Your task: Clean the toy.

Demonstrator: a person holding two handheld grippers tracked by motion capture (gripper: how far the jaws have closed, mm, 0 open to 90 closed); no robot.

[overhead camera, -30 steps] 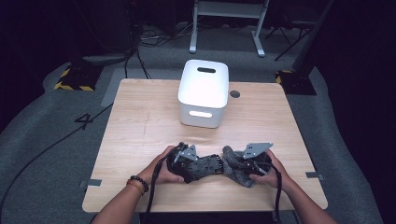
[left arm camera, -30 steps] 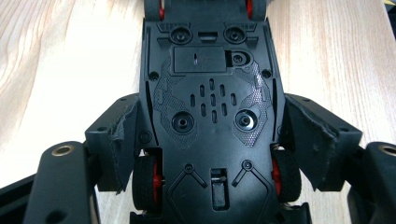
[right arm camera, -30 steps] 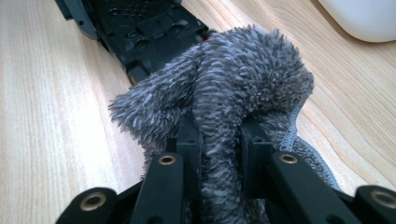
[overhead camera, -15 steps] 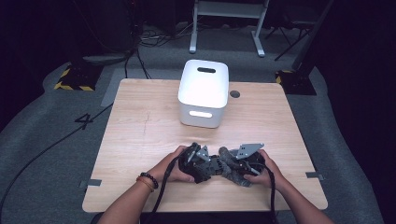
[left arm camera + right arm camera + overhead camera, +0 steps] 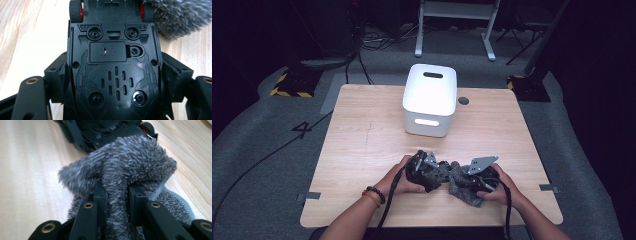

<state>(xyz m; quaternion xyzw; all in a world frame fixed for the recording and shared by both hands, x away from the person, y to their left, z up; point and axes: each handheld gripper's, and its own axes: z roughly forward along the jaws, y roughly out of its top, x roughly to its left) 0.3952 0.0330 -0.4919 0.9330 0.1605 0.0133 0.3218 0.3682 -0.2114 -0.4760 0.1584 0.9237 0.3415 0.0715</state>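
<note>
Grippers closer; fuzzy grey cloth [image 5: 130, 162] bunched

The black toy car [image 5: 113, 72] lies underside up, just beside the grey fluffy cloth [image 5: 130, 167], probably touching it.

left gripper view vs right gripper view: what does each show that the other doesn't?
Left gripper view alone: the toy car's black underside close up, with its screws, vent slots and battery cover, clamped between the left hand-held gripper's jaws.
Right gripper view alone: the right hand-held gripper pinching a fold of the grey fuzzy cloth, plus the cloth's stitched edge.
Both: the cloth, the car with a red-hubbed wheel, and the light wooden table.
</note>
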